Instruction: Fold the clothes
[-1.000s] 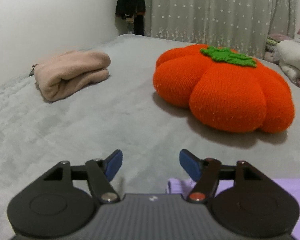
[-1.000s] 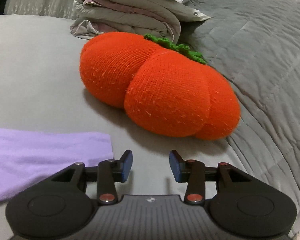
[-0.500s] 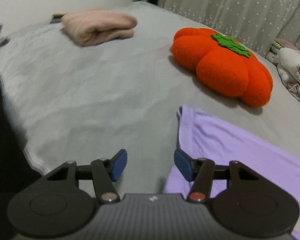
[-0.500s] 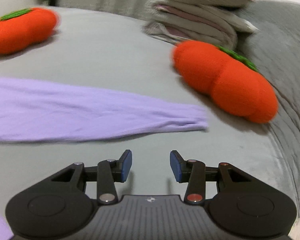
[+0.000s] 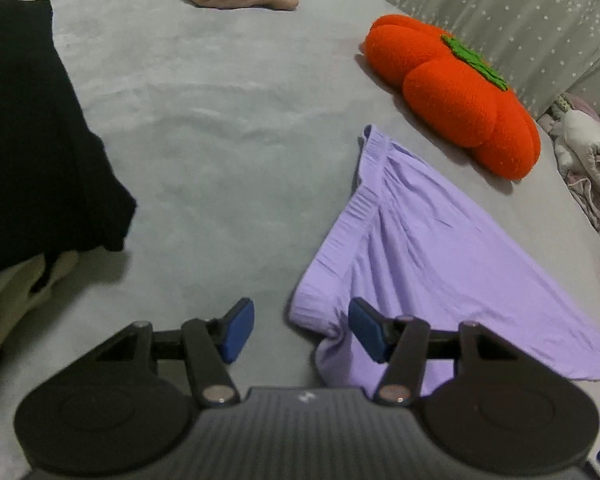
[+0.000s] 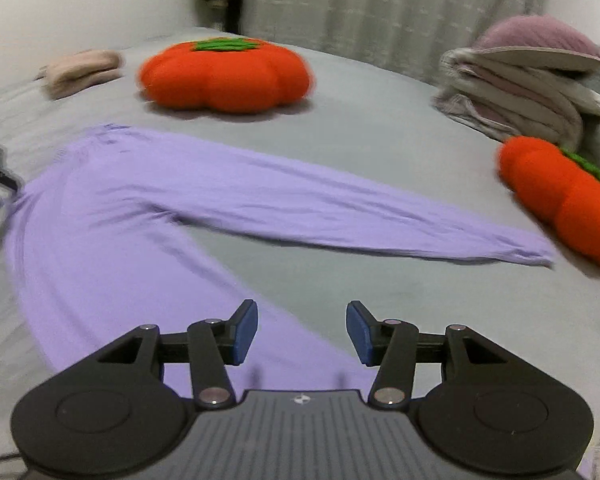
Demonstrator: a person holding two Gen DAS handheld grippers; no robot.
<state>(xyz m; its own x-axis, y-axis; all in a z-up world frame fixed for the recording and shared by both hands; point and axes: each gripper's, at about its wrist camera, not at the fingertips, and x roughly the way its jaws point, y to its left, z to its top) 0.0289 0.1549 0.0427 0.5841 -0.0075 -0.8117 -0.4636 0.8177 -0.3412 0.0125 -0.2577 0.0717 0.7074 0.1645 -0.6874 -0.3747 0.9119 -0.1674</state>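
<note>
Lilac trousers (image 6: 148,208) lie spread flat on the grey bed (image 5: 220,128), both grippers above them with nothing clamped.

The left gripper (image 5: 300,330) hangs over the waistband corner, its right pad above the cloth, jaws parted; the right gripper (image 6: 302,330) stands over the near leg, jaws just widening, nothing between them. Bare bedding lies left of the waistband up to a black garment (image 5: 32,128). Orange pumpkin cushions (image 6: 224,74) sit beyond. The near leg's cuff is hidden; the right view is blurred, so creases are probably unreadable.

Dim indoor light; fisheye-bent edges; right view motion-blurred.
</note>
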